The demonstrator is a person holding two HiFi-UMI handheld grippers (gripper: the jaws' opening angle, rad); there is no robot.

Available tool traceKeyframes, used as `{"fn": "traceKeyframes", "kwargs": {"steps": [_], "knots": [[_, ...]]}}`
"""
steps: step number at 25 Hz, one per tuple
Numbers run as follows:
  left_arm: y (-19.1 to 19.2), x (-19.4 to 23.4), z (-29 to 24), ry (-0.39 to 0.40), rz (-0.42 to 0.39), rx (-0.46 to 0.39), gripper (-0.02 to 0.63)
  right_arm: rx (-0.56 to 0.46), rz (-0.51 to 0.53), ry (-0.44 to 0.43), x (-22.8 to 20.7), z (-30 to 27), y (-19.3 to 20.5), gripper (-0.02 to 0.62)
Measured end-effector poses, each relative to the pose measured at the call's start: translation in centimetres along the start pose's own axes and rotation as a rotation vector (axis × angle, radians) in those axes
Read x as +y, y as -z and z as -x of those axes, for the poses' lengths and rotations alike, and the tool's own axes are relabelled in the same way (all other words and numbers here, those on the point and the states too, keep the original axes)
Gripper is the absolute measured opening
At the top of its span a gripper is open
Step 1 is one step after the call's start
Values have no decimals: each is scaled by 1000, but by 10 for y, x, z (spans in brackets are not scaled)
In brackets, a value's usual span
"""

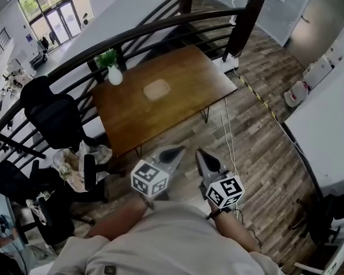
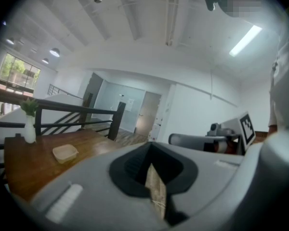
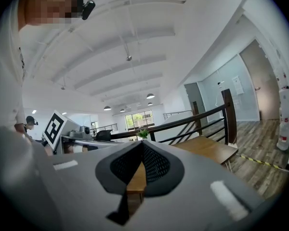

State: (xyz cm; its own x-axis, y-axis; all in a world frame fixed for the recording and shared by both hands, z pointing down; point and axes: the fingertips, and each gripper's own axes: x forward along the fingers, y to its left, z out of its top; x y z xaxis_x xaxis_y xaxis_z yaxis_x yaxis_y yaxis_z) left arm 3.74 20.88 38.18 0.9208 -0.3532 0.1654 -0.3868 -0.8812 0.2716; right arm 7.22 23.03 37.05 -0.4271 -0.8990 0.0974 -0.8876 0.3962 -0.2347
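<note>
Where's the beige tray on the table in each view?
Head view: beige tray upper centre, mid-table.
Left gripper view: tray lower left, right of the vase.
Right gripper view: not in it.
Shared landmark: plant in white vase, at the railing.

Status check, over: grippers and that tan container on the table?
Left gripper, right gripper shut, empty, short of wooden table. Tan container on it, untouched. Chairs off left, not blocking.
</note>
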Motion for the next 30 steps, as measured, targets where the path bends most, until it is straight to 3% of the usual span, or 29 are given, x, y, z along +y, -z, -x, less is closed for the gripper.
{"fn": "traceKeyframes", "kwargs": {"steps": [9, 16, 30], "knots": [[-71, 127, -6, 17, -43, -13, 3, -29, 31, -5, -7, -140, -49, 5], [-94, 203, 2, 10, -40, -16, 3, -27, 30, -20, -2, -221, -58, 5], [-101, 278, -1, -82, 1, -30, 3, 5, 38, -99, -19, -297, -62, 5]]}}
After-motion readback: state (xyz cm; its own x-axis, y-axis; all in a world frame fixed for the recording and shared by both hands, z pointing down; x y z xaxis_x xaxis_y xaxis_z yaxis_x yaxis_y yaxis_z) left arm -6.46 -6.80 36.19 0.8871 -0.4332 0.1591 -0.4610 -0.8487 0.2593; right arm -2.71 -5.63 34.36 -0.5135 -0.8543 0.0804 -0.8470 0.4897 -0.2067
